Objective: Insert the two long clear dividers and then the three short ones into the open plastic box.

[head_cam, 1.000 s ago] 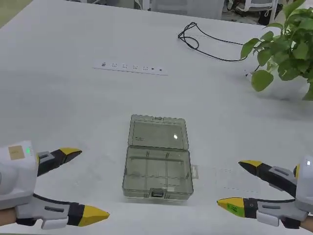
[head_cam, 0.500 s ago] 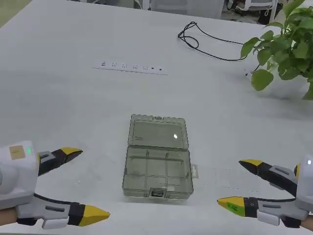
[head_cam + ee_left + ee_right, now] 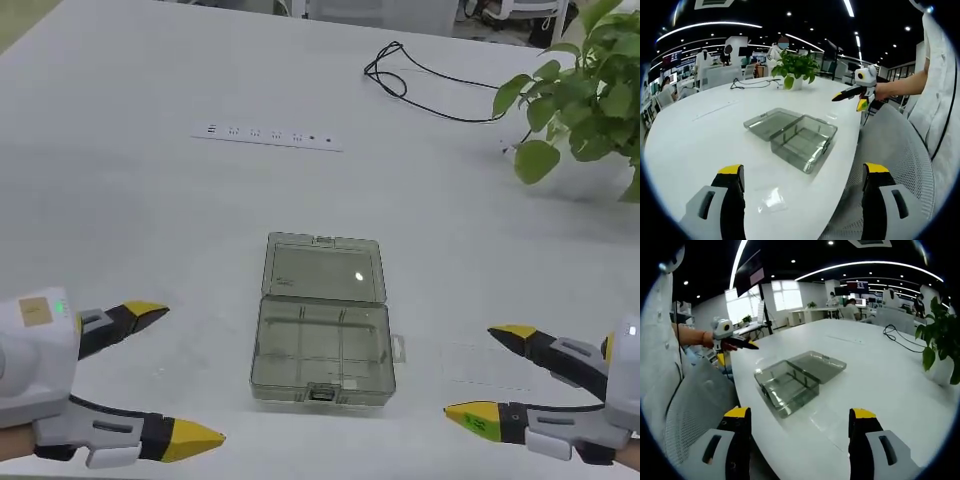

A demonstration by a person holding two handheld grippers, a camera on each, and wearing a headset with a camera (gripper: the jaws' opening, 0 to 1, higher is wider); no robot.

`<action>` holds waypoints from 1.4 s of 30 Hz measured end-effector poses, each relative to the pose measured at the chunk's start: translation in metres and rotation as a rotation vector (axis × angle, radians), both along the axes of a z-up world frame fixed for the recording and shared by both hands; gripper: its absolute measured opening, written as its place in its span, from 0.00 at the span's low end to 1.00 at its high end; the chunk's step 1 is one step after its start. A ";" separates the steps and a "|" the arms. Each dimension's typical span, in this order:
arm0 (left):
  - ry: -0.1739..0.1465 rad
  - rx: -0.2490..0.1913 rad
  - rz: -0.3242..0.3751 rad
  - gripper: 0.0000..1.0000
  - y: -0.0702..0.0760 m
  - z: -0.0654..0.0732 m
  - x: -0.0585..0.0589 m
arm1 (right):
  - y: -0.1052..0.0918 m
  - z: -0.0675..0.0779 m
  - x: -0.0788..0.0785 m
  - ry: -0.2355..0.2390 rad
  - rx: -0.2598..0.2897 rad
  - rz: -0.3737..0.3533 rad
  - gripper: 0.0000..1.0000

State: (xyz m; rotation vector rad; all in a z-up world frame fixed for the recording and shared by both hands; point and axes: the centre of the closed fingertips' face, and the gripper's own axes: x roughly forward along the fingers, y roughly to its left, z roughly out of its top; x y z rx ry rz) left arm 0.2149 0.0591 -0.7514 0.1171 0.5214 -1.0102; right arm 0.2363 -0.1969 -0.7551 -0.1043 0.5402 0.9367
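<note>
Translucent glossy plastic box [image 3: 322,345]

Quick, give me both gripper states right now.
Left gripper: open, holding nothing.
Right gripper: open, holding nothing.

Change since a second ago: very slight. The headset tips a hair, so the plant [image 3: 575,100] at the far right of the tabletop [image 3: 120,200] sits a touch higher and further right in the head view. That is camera drift, not a move of the plant. The front edge of the box [image 3: 322,350] rides up in frame by the same trace. Left tongs [image 3: 195,375]: upper tip a shade further right, barely readable. Right tongs [image 3: 467,371]: lower tip lifted a trace. Clear dividers [image 3: 487,365], lying just right of the box: outline reads a little plainer now, possibly only glare shifting with the camera.
</note>
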 end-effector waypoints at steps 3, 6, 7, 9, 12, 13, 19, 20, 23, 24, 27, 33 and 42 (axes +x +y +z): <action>0.002 -0.002 -0.001 1.00 -0.001 0.000 0.000 | 0.000 0.000 0.000 0.002 -0.001 -0.001 0.80; 0.005 -0.004 0.001 1.00 -0.001 -0.001 0.000 | 0.000 0.000 0.000 0.002 0.000 -0.002 0.80; 0.005 -0.004 0.002 1.00 -0.001 -0.001 0.000 | 0.000 0.000 0.000 0.002 0.000 -0.001 0.80; 0.006 -0.002 0.000 1.00 0.000 -0.002 0.000 | 0.000 0.000 0.000 0.002 0.000 -0.001 0.80; 0.007 0.000 0.002 1.00 0.001 -0.002 0.001 | 0.001 0.000 0.001 0.001 0.000 -0.001 0.80; 0.007 0.000 0.004 1.00 0.001 -0.002 0.001 | 0.001 0.001 0.001 0.001 0.000 0.000 0.80; 0.010 0.005 0.014 1.00 0.006 -0.003 0.004 | 0.002 0.001 0.002 0.000 0.002 0.002 0.80; 0.011 0.006 0.016 1.00 0.007 -0.003 0.004 | 0.002 0.001 0.002 0.001 0.001 0.003 0.80; 0.012 0.013 0.028 1.00 0.010 -0.004 0.007 | 0.002 0.001 0.002 0.001 0.001 0.005 0.80; 0.015 0.015 0.033 1.00 0.012 -0.004 0.008 | 0.002 0.001 0.002 0.001 0.002 0.005 0.80; 0.012 0.021 0.045 1.00 0.016 -0.004 0.011 | 0.002 0.001 0.002 0.000 0.004 0.005 0.80; 0.025 0.046 0.082 0.99 0.030 -0.008 0.021 | 0.003 0.002 0.003 0.000 0.009 0.000 0.80; 0.061 0.114 0.138 0.95 0.054 -0.021 0.037 | 0.002 0.002 0.003 0.003 0.010 -0.008 0.79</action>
